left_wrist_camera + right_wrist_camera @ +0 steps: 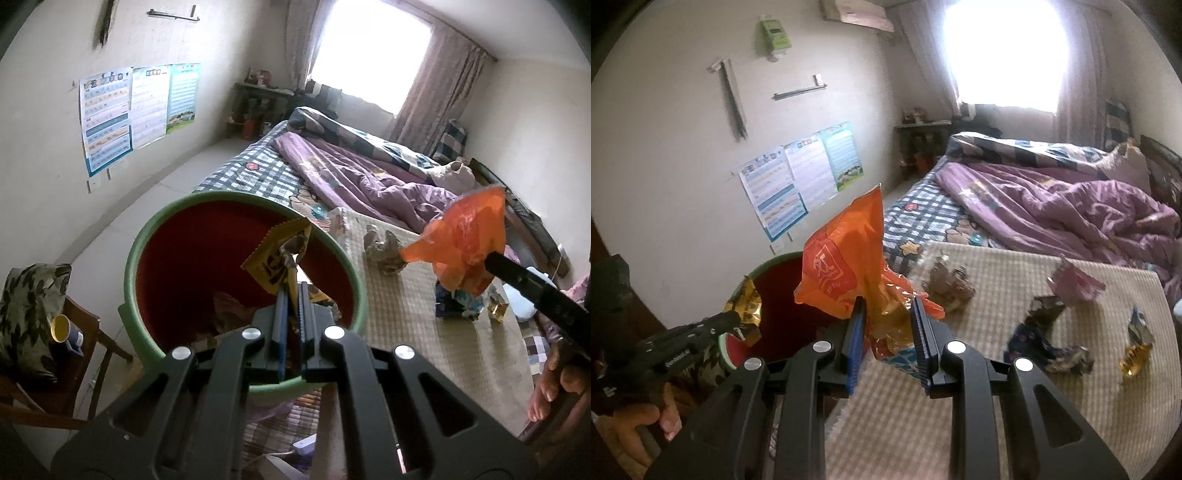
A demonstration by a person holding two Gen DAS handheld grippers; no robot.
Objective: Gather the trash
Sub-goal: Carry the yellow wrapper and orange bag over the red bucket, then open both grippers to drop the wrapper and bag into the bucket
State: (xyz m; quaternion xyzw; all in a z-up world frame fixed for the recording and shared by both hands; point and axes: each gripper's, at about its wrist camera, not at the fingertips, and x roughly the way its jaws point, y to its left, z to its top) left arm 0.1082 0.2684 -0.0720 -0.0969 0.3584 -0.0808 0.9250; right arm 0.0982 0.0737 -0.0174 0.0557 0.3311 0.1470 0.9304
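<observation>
Jaws of the right gripper [888, 317] pinch the lower end of an orange plastic bag [846, 266], which stands up and leans left from the fingers, its long axis running up and away toward the wall. Left of that bag and slightly farther off, just past the edge of the bed [923, 218], sits the green-rimmed bin [764, 267] with its dark red inside; the bag's left edge already overlaps the bin's mouth in the right wrist view, so the drop looks to need a short carry leftward. The right gripper points downward over the woven mat [1015, 295].

The left gripper [291, 295] is closed on the bin's near rim together with a yellow wrapper [275, 258], tilting the bin [147, 236] open toward the bed. From there the orange bag [461, 240] hangs well to the right, over the mat. Further wrappers [1049, 343] lie on the mat to the right, not yet gathered.
</observation>
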